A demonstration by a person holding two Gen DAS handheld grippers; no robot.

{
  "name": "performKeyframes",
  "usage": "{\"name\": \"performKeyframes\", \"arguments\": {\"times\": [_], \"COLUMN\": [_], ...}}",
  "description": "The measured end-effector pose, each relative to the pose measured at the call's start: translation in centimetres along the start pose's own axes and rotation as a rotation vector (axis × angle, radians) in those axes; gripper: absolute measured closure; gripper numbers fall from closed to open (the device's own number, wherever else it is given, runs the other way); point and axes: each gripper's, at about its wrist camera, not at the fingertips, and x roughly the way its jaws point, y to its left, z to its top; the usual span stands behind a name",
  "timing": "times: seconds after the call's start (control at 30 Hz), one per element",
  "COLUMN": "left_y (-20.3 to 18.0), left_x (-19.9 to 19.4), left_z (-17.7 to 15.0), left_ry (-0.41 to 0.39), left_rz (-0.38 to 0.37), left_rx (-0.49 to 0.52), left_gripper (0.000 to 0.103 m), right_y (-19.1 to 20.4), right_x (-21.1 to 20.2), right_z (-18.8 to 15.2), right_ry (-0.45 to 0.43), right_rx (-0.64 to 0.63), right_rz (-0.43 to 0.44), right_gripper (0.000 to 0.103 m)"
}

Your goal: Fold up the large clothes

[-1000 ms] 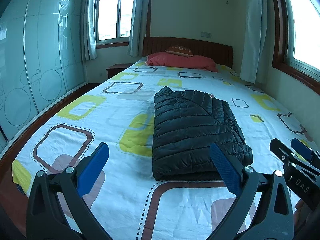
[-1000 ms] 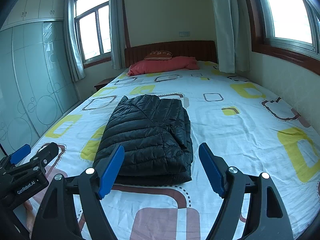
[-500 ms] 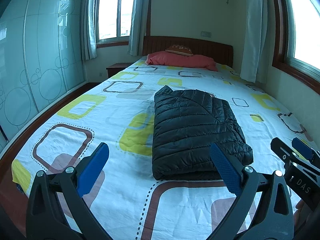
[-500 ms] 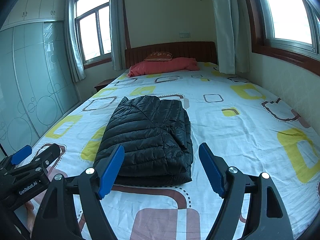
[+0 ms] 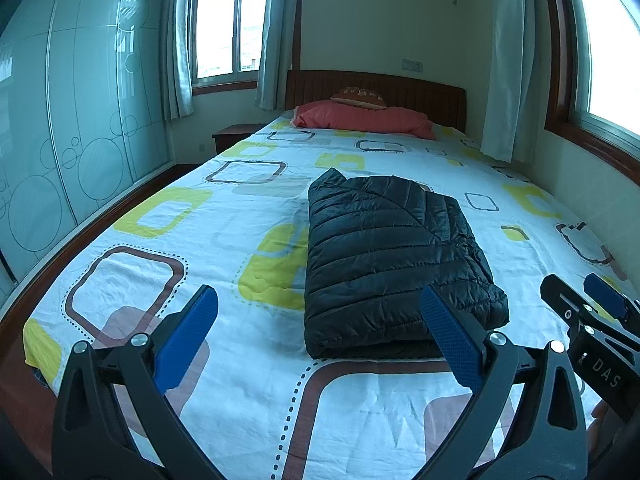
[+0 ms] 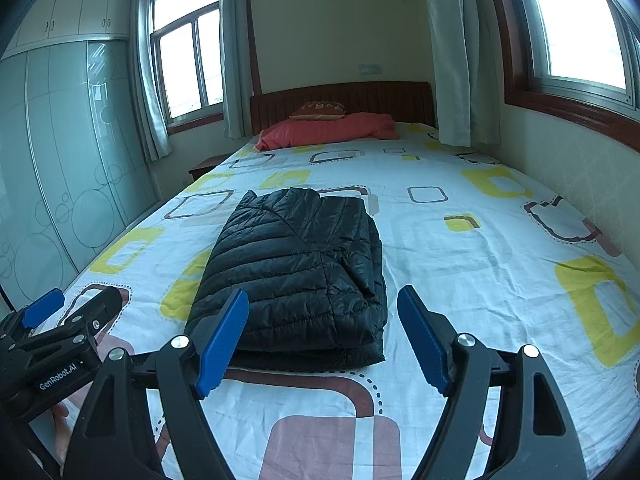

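Observation:
A black quilted puffer jacket lies folded into a thick rectangle in the middle of the bed. My left gripper hovers open above the bed's near end, to the left of and short of the jacket, nothing between its blue pads. My right gripper also stands open, just short of the jacket's near edge, holding nothing. Each gripper shows at the edge of the other's view: right gripper, left gripper.
A patterned white sheet covers the bed. A red pillow lies against the wooden headboard. A glass-door wardrobe runs along the left, a nightstand in the far corner, a wall with windows on the right.

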Motion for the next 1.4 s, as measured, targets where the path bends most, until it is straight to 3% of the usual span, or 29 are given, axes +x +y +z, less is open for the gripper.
{"name": "performKeyframes", "arguments": {"times": [0.63, 0.93, 1.23, 1.4], "left_y": [0.4, 0.7, 0.9, 2.2], "left_x": [0.1, 1.0, 2.3, 5.6], "left_z": [0.5, 0.2, 0.0, -0.8], "left_ry": [-0.049, -0.005, -0.014, 0.053], "left_rz": [0.021, -0.005, 0.029, 0.066], "left_rx": [0.019, -0.01, -0.009, -0.001], "left_gripper": [0.002, 0.002, 0.002, 0.002], "right_y": [0.1, 0.1, 0.1, -1.9], "right_x": [0.1, 0.6, 1.5, 3.0], "right_z": [-0.1, -0.4, -1.0, -1.2], "right_ry": [0.002, 0.015, 0.036, 0.067], "right_rx": [-0.002, -0.008, -0.012, 0.018], "right_rz": [-0.002, 0.001, 0.001, -0.023], "right_gripper": [0.027, 0.027, 0.027, 0.027]}}
